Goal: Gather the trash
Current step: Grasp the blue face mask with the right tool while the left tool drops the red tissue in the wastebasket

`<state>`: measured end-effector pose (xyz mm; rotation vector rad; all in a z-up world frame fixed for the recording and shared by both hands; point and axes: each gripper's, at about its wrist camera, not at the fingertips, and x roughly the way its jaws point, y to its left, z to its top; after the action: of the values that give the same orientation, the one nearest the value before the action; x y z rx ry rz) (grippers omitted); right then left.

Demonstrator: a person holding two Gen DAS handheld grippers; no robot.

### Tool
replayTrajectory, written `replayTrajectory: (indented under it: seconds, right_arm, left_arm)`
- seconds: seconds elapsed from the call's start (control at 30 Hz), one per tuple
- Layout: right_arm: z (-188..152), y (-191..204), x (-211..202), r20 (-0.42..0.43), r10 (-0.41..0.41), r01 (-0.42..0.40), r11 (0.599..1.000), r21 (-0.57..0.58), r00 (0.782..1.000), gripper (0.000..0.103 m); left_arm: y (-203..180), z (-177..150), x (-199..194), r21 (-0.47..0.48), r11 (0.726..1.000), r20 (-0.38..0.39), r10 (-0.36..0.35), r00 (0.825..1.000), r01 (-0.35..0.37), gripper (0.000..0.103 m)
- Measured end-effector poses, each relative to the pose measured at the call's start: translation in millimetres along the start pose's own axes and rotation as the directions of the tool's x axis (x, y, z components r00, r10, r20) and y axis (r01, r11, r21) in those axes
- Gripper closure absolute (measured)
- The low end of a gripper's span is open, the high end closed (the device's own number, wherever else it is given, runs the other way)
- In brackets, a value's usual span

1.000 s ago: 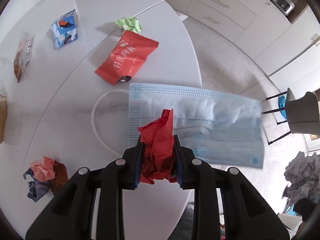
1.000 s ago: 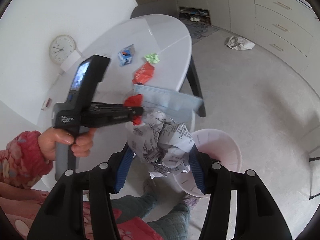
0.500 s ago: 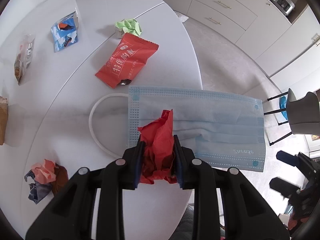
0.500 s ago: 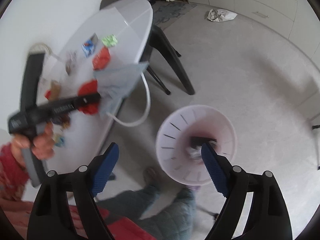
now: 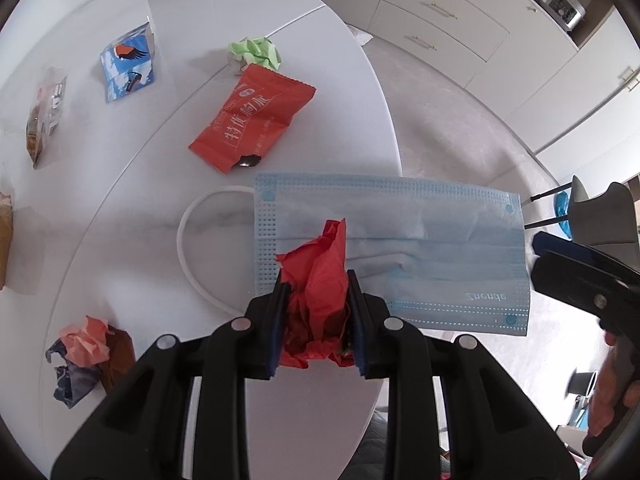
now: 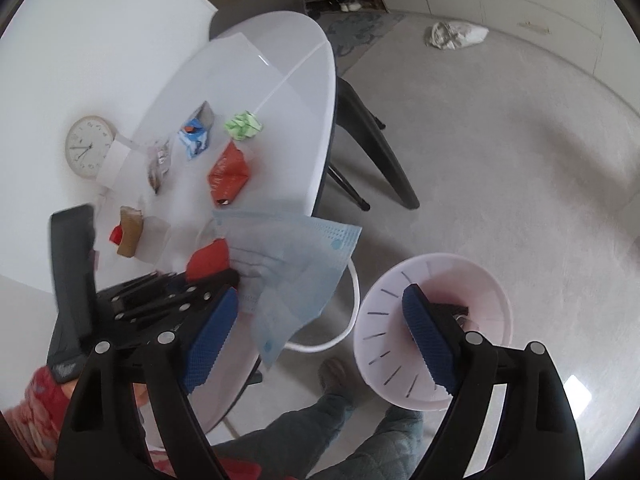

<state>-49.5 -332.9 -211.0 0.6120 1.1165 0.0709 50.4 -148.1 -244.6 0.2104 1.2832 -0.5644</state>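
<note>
Crumpled red paper wad [image 5: 316, 280] and blue pleated face mask [image 5: 420, 248] pinched in left gripper [image 5: 316, 312]; right gripper [image 6: 320, 336] wide, empty; next carry to pink plastic bin [image 6: 400, 280].

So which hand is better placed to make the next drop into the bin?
Left. The left gripper is shut on red paper with the mask hanging from it, off the table edge beside the bin. The right gripper is open and empty.

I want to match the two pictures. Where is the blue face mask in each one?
Left wrist view: the blue face mask sits mid-frame, behind the red paper wad.
Right wrist view: the mask hangs left of centre, off the table edge.
Shared landmark: the red snack packet.
</note>
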Motion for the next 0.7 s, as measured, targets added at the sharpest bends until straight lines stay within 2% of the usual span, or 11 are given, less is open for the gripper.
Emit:
replayTrajectory:
  seconds: [0.17,0.2,0.27,0.33,0.37,0.43,0.57,0.7]
  right_arm:
    - [6,-5,17,-0.034,0.018,-0.016,0.998,0.055,0.999,0.034]
    - [6,-5,18,-0.036,0.022,-0.02,0.998,0.061,0.999,0.039]
    - [6,-7,22,-0.047,0.036,-0.032,0.996,0.08,0.998,0.055]
    - [7,-10,25,-0.057,0.041,-0.035,0.994,0.102,0.998,0.088]
    - [7,-12,25,-0.058,0.067,-0.06,0.991,0.116,0.996,0.094]
    - [6,-15,21,-0.04,0.099,-0.093,0.987,0.132,0.994,0.099]
    - [2,-21,-3,0.011,0.068,-0.068,0.991,0.117,0.998,0.1]
    - [-6,-32,-43,0.074,-0.029,0.022,0.996,0.092,0.997,0.1]
  left_arm:
    - [1,0,-1,-0.004,1.0,0.003,-0.004,1.0,0.004,0.076]
    - [2,0,-2,-0.003,1.0,0.006,-0.004,1.0,0.004,0.076]
    - [1,-1,-3,-0.001,1.0,0.009,-0.004,1.0,0.004,0.076]
    - [1,-2,-3,0.0,1.0,0.012,-0.004,1.0,0.004,0.076]
    - [1,-2,-4,0.0,1.0,0.013,-0.005,1.0,0.005,0.076]
    - [0,-3,-7,0.003,1.0,0.019,-0.004,1.0,0.004,0.076]
    - [-10,-4,-20,0.026,0.999,0.04,-0.023,0.999,0.022,0.076]
    - [-37,-6,-36,0.081,0.993,0.064,-0.092,0.994,0.087,0.076]
